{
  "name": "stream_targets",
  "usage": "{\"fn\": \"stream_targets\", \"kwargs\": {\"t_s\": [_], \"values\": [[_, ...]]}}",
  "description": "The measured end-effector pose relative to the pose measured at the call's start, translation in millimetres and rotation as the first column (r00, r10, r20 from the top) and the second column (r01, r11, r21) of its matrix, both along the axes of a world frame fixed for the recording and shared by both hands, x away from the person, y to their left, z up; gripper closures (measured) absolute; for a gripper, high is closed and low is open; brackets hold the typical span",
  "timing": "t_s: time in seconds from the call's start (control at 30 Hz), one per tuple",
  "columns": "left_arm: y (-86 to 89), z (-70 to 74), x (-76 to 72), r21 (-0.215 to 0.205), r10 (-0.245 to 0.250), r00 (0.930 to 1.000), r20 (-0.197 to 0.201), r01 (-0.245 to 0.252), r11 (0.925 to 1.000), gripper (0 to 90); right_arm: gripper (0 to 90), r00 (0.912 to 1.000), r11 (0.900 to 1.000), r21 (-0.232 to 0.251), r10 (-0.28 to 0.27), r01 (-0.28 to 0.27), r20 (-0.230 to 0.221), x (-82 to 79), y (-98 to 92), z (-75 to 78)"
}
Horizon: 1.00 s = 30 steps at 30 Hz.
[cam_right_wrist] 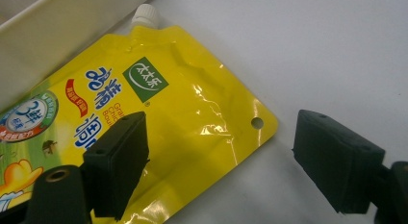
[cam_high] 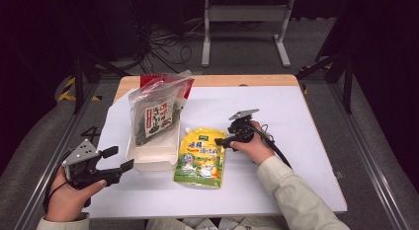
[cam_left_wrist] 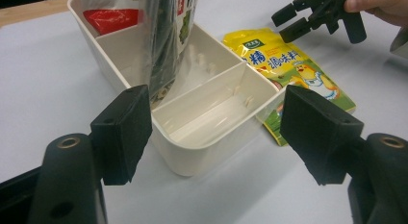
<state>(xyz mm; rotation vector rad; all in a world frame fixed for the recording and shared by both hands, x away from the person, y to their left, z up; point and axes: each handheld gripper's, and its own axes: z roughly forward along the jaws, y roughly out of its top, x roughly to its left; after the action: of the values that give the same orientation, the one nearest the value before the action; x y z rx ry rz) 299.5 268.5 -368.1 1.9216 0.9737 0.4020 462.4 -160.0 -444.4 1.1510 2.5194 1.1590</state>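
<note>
Hovering at the top corner of a flat yellow spouted sauce pouch (cam_high: 201,157) with a white cap — the right gripper (cam_high: 223,141), jaws standing apart with nothing clamped, one black pad over the printed face and the other over bare table at the pouch's 3 o'clock edge, as seen in the right gripper view (cam_right_wrist: 211,161). Lying face up on the white table sheet (cam_high: 276,180), the pouch (cam_right_wrist: 144,118) just beside the cream plastic divided tray (cam_high: 154,151), at the tray's 3 o'clock. Standing tilted in the tray's far compartments — a clear plastic bag of dark green dried seaweed (cam_high: 157,114) with a red header. Waiting at the tray's 8 o'clock, off the near left corner of the sheet, the left gripper (cam_high: 121,160), jaws spread wide and holding nothing. Framing the tray's (cam_left_wrist: 211,118) empty near compartment between its two black pads in the left gripper view (cam_left_wrist: 216,132), with the pouch (cam_left_wrist: 288,70) and the right gripper (cam_left_wrist: 293,23) beyond, toward 2 o'clock.
</note>
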Motion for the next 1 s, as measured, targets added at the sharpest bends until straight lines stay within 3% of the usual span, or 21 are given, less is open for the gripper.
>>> {"fn": "stream_targets", "kwargs": {"t_s": [0.37, 0.63, 1.0], "values": [[-0.1, -1.1, 0.9, -0.007, 0.0, 1.0, -0.008, 0.0, 1.0, 27.7, 12.4, 0.9999, 1.0, -0.007, -0.016, 0.016, -0.004, 6.4, 11.3, -8.8], [-0.8, -1.8, 2.4, -0.008, -0.004, 1.0, -0.005, 0.004, 1.0, 27.7, 10.3, 1.0, 1.0, -0.006, 0.004, -0.004, 0.002, 3.9, 17.9, -10.7], [-0.8, -1.0, 2.2, -0.006, -0.009, 1.0, -0.004, 0.009, 0.9999, 27.8, 8.1, 0.9993, 0.998, -0.064, 0.013, -0.01, 0.034, 0.7, 25.6, -12.8]]}}
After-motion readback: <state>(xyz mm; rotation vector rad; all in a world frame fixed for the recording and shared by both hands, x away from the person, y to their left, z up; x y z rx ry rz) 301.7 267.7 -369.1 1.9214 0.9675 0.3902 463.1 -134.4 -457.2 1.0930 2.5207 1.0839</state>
